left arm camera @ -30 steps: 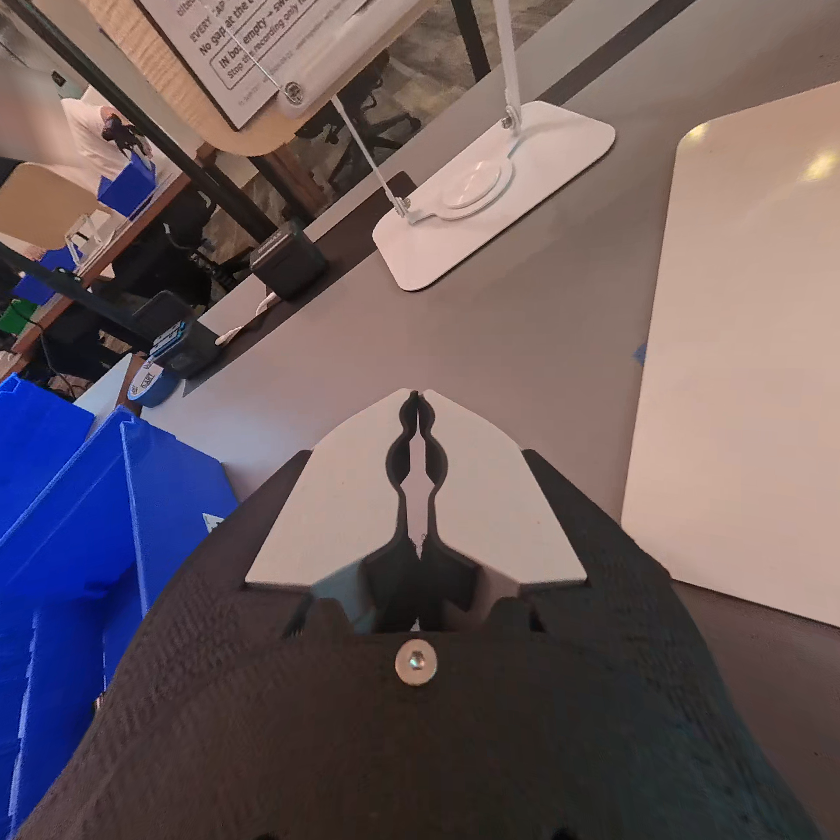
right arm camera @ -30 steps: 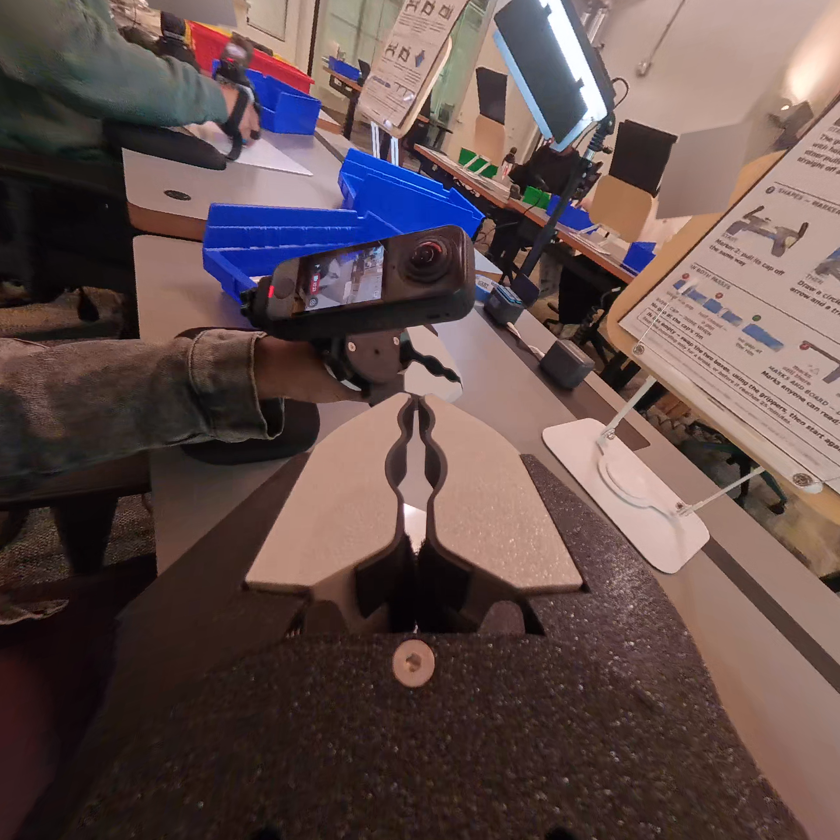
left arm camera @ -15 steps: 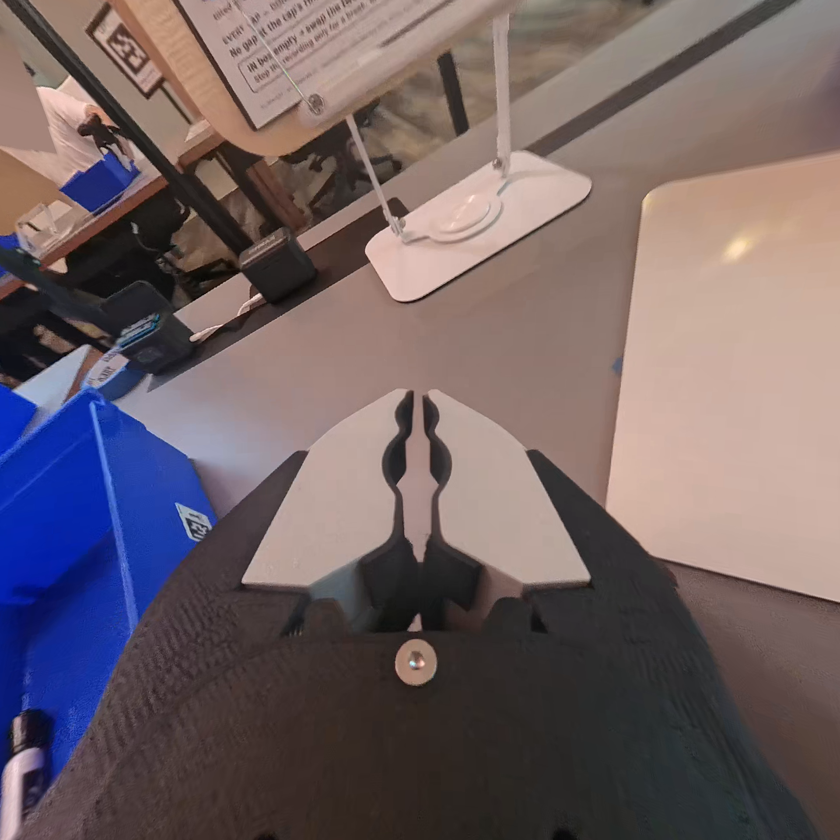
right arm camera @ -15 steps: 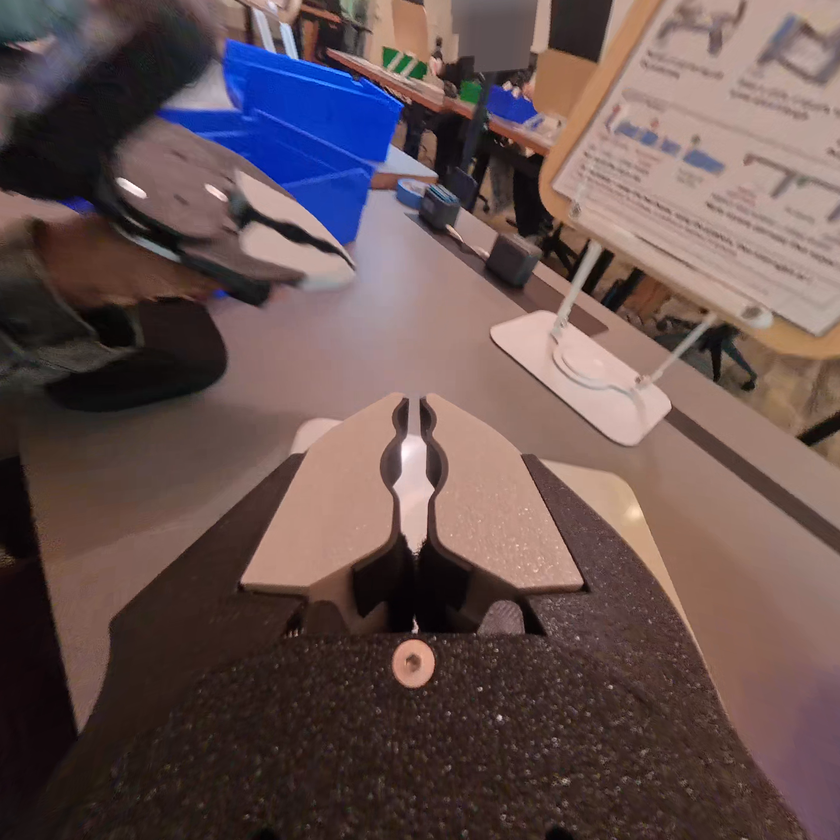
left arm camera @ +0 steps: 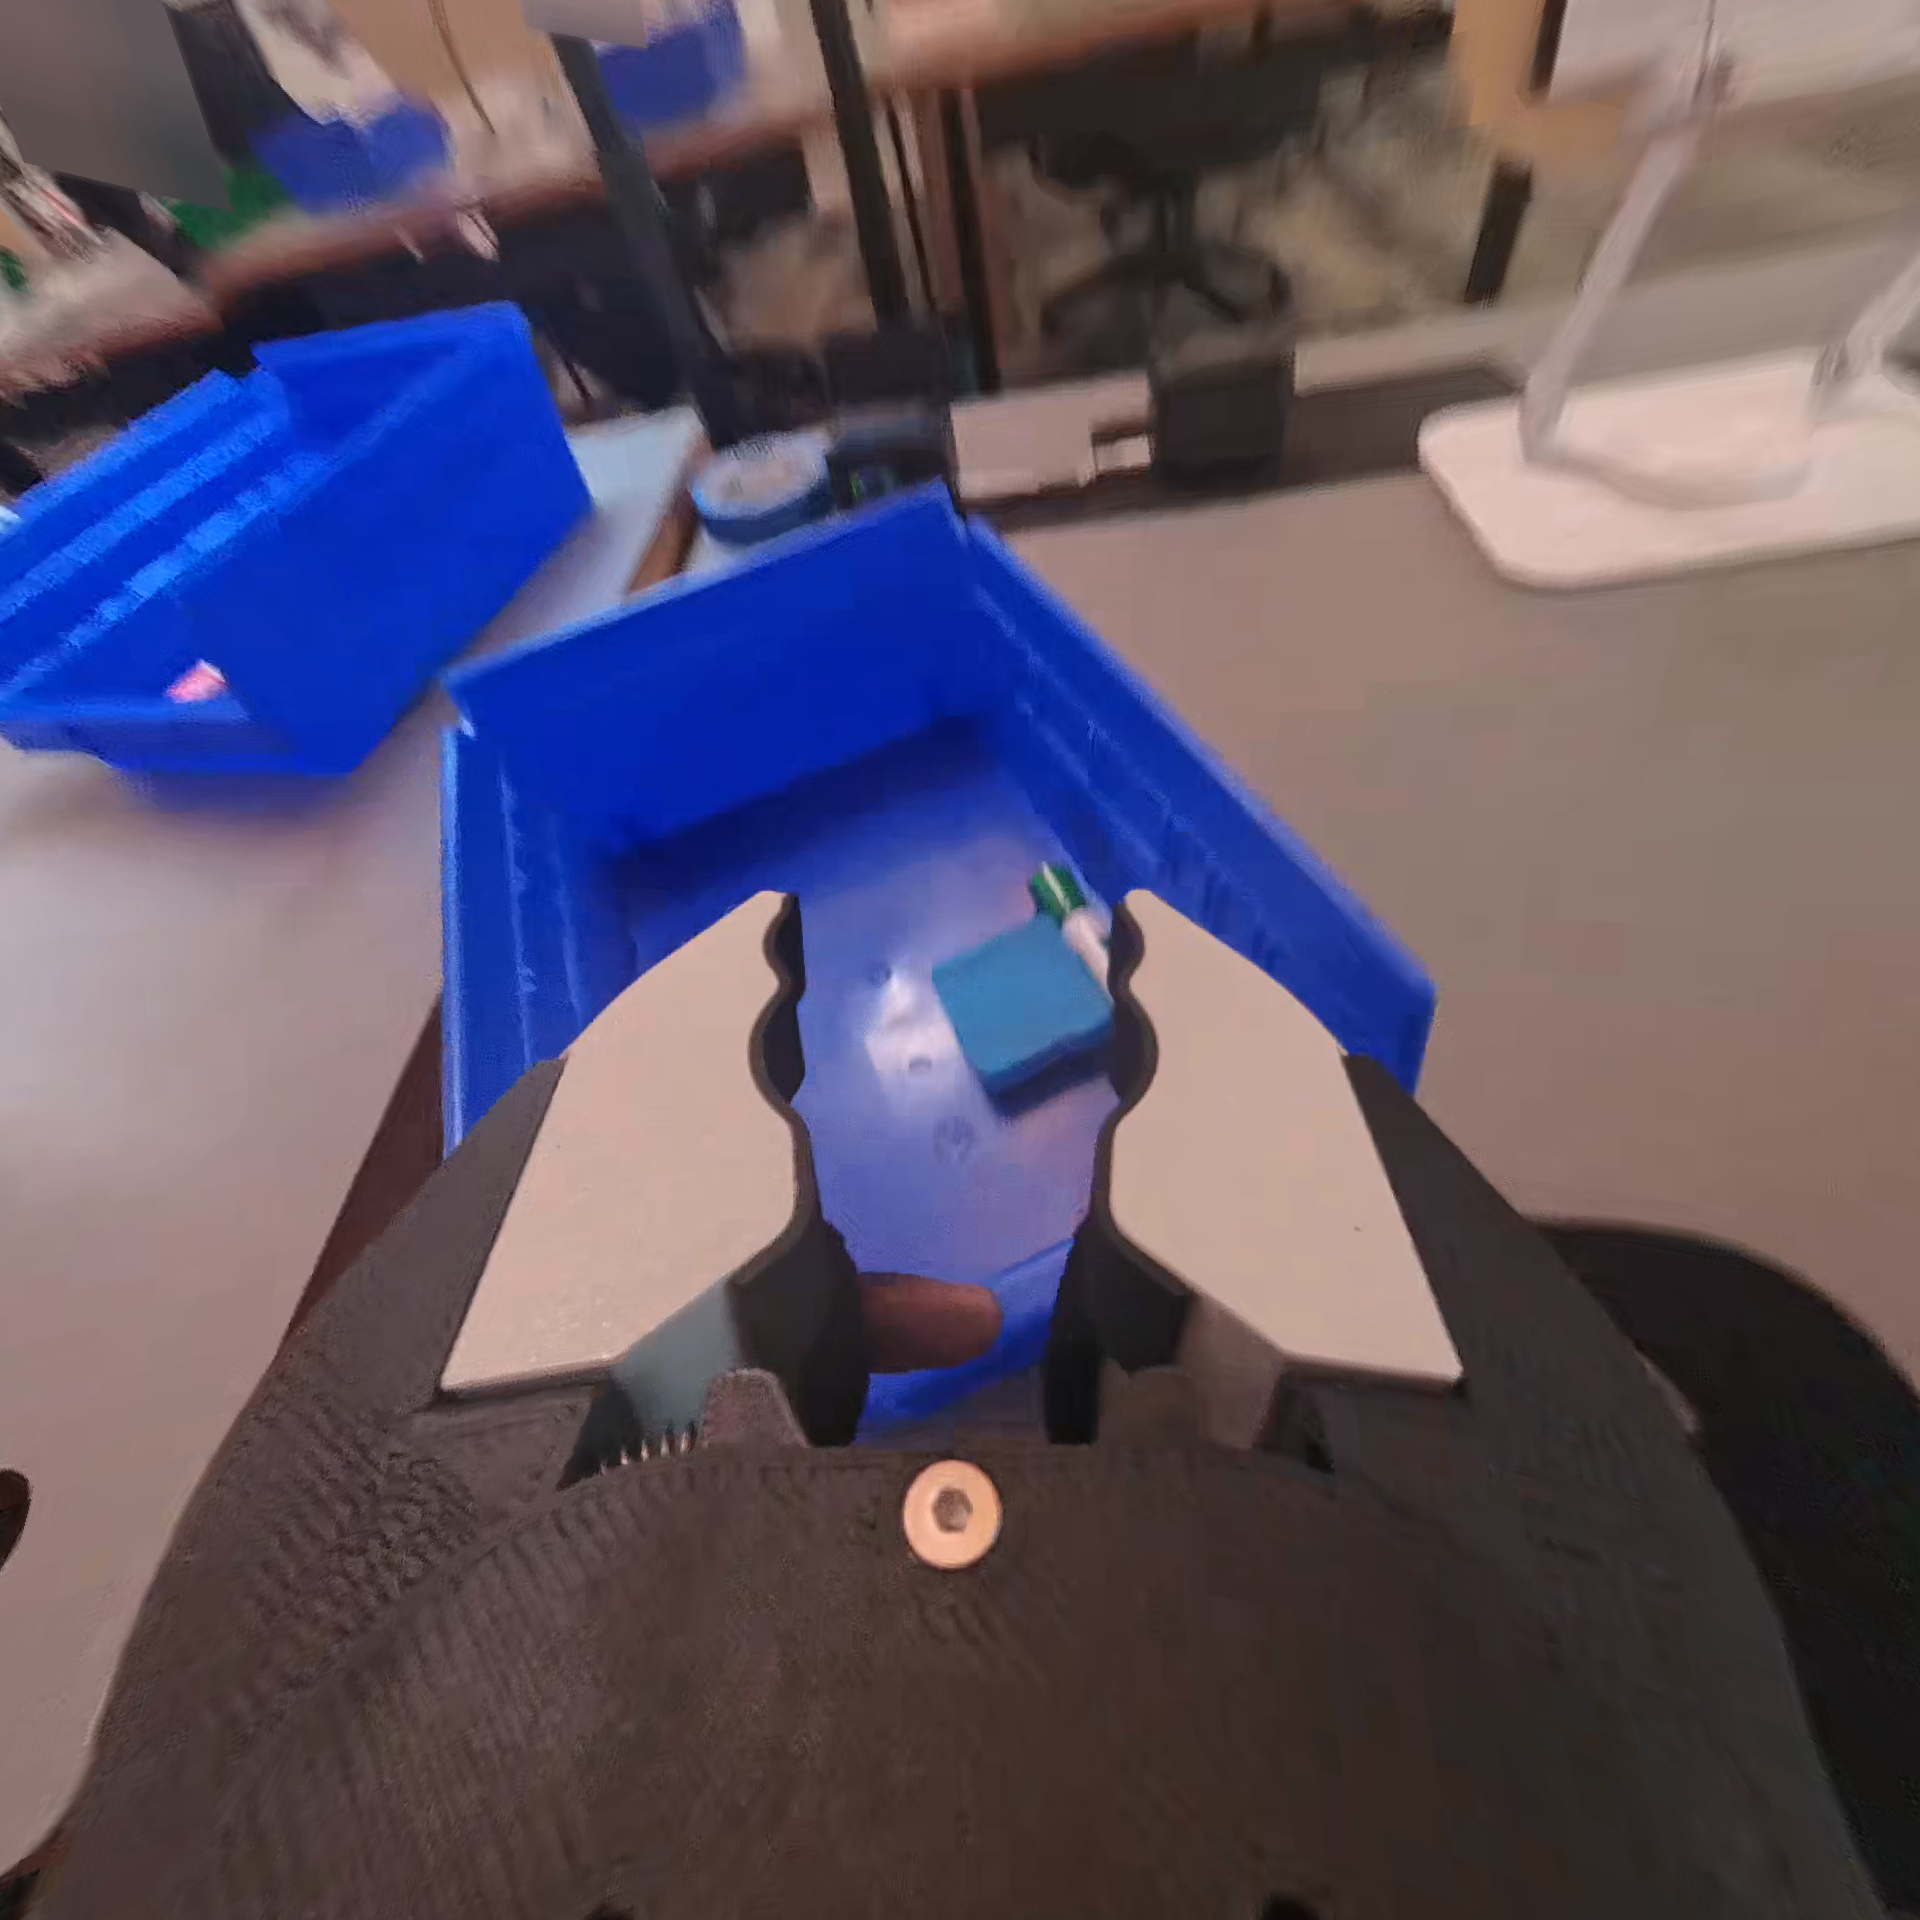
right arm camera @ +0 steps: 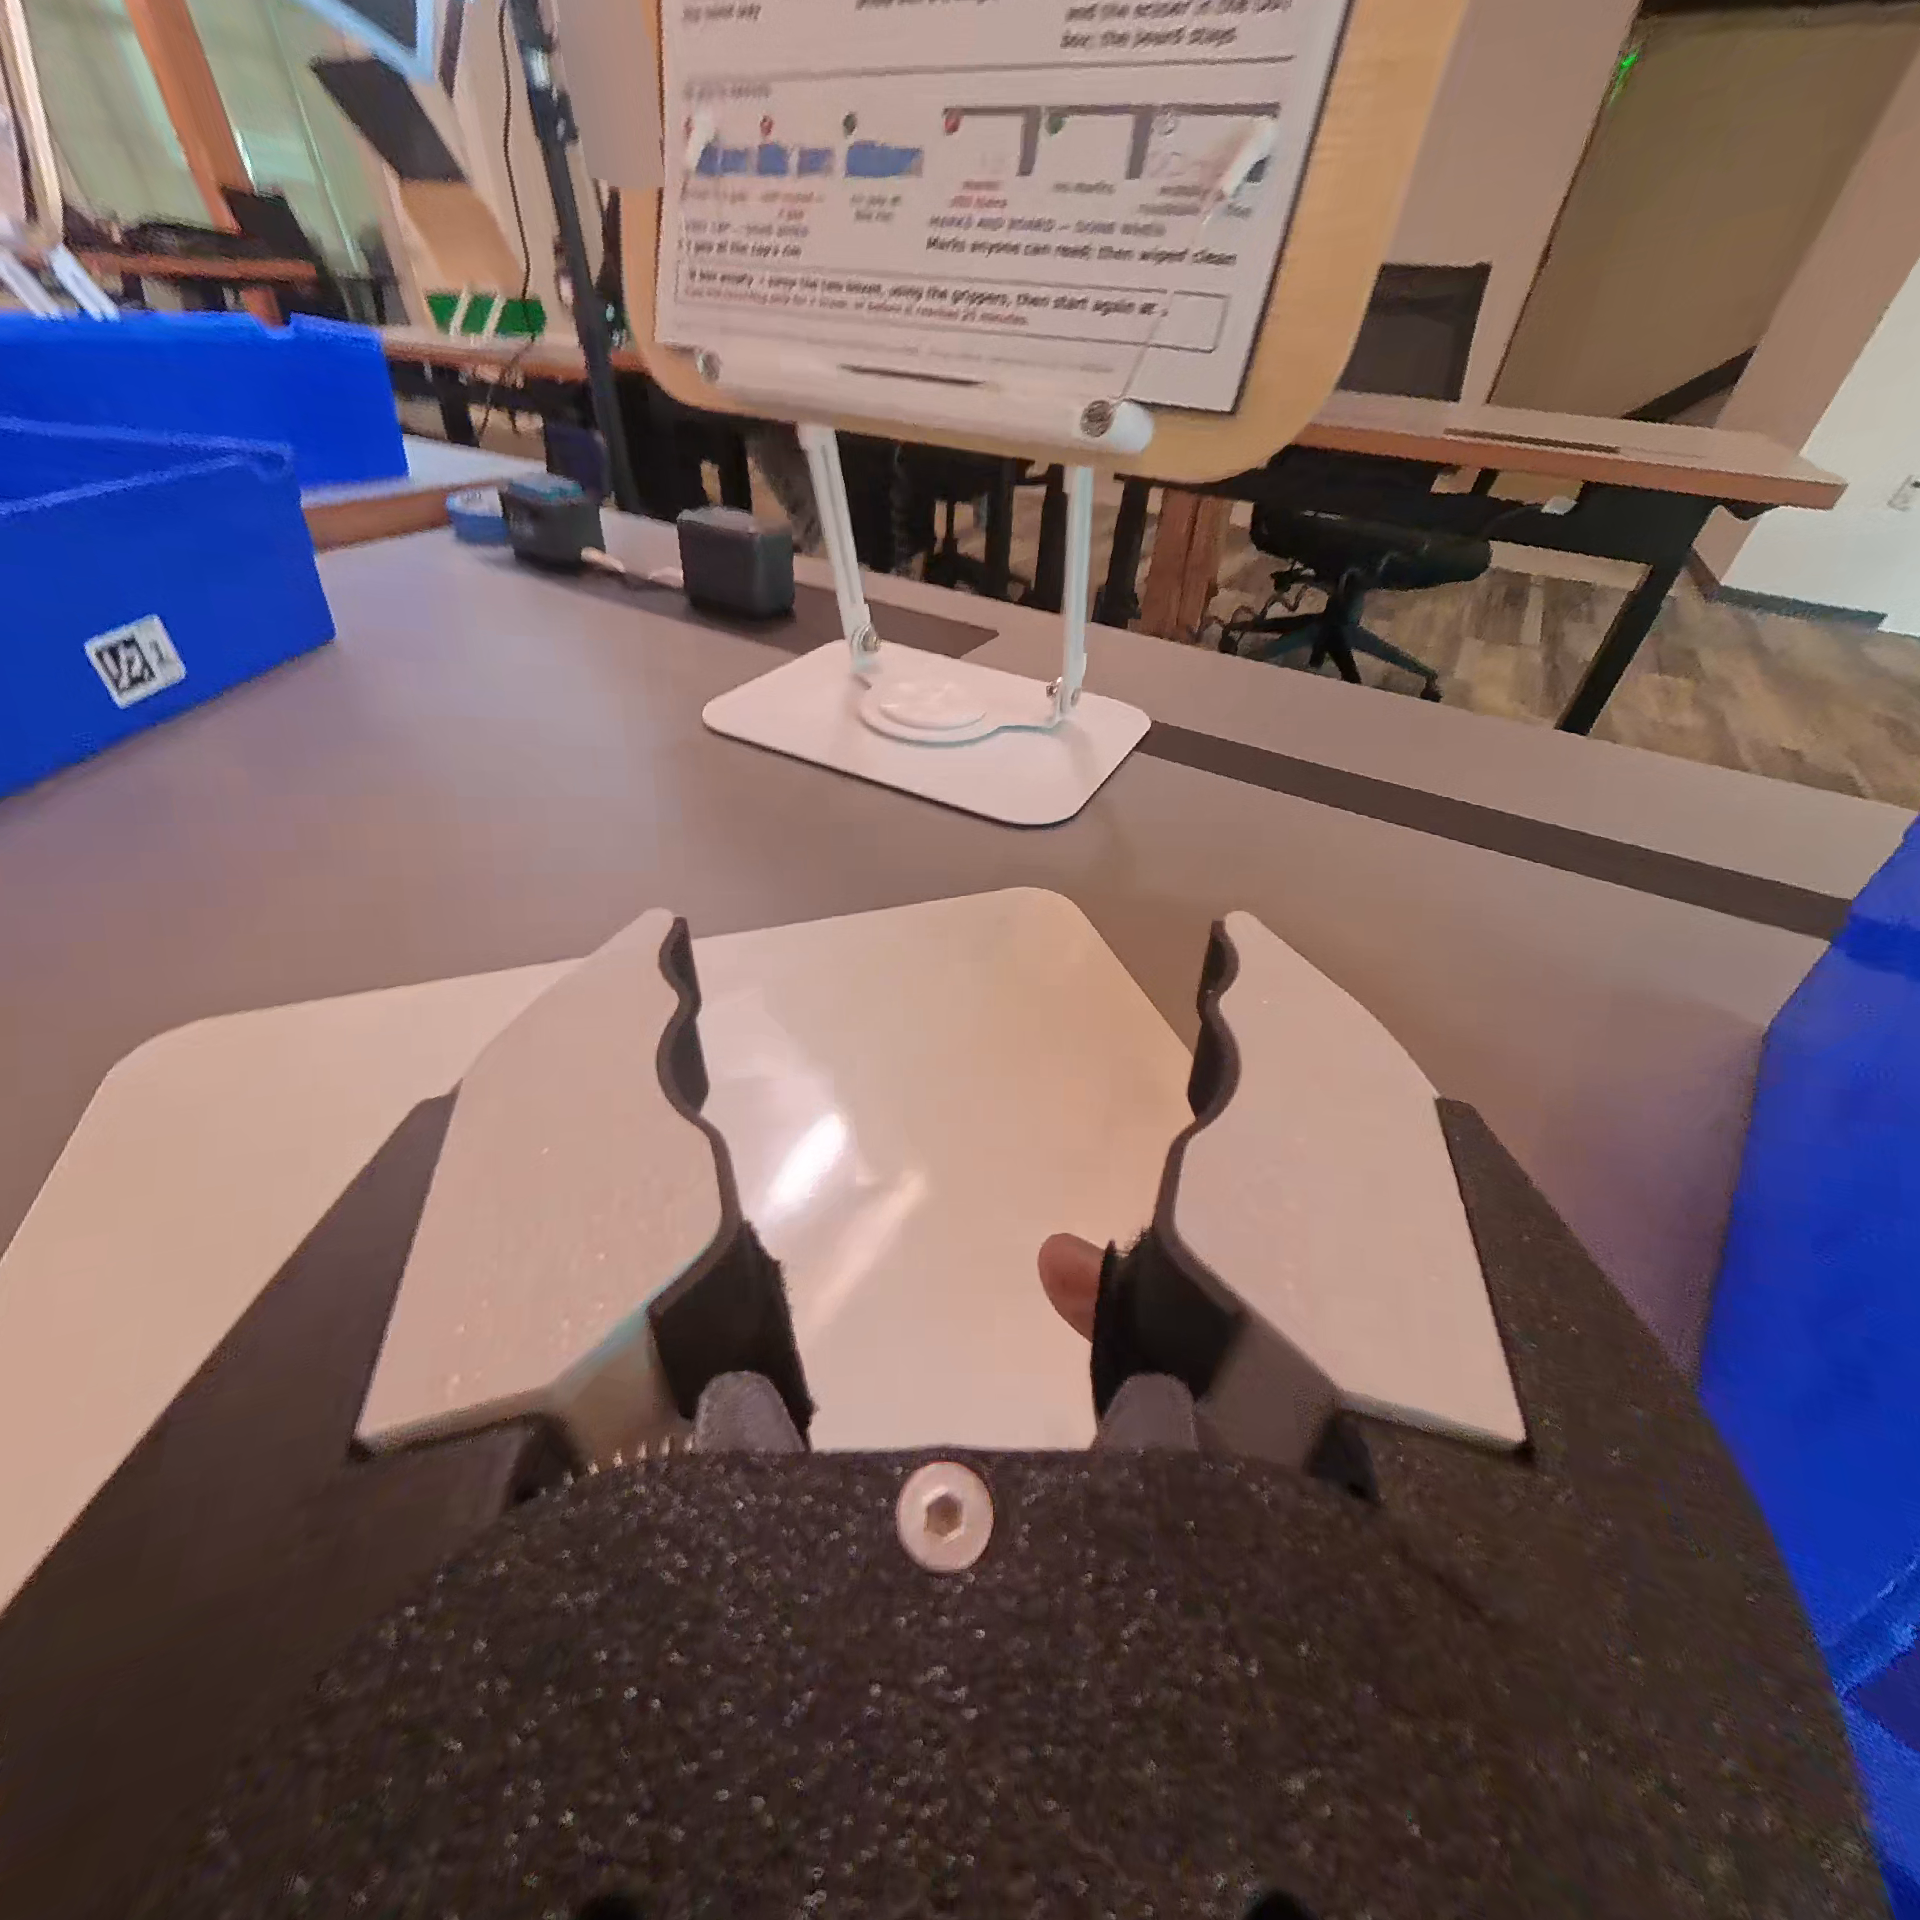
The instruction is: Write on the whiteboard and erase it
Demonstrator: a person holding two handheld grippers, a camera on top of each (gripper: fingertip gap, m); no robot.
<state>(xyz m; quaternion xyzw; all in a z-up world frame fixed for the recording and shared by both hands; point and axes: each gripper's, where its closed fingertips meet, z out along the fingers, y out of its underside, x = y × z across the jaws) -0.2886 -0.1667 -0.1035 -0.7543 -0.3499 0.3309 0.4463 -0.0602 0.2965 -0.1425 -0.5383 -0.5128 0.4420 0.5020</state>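
Left wrist view: left gripper [left arm camera: 951, 920] gaping empty, hovering over blue bin [left arm camera: 1299, 831]; green-capped marker [left arm camera: 1070, 906] lying diagonally ahead-right, touching eraser [left arm camera: 1023, 1010].

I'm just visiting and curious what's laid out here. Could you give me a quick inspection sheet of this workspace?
Surface: grey table.
Job's things: blank whiteboard lying flat; teal eraser and green-capped marker inside blue bin.
Clutter: second blue bin; blue tape roll; instruction sheet on white stand.
Grippers: left gripper open above the bin; right gripper open over the whiteboard.
Cables: nothing seen clearly.
Surroundings: office desks, chair.
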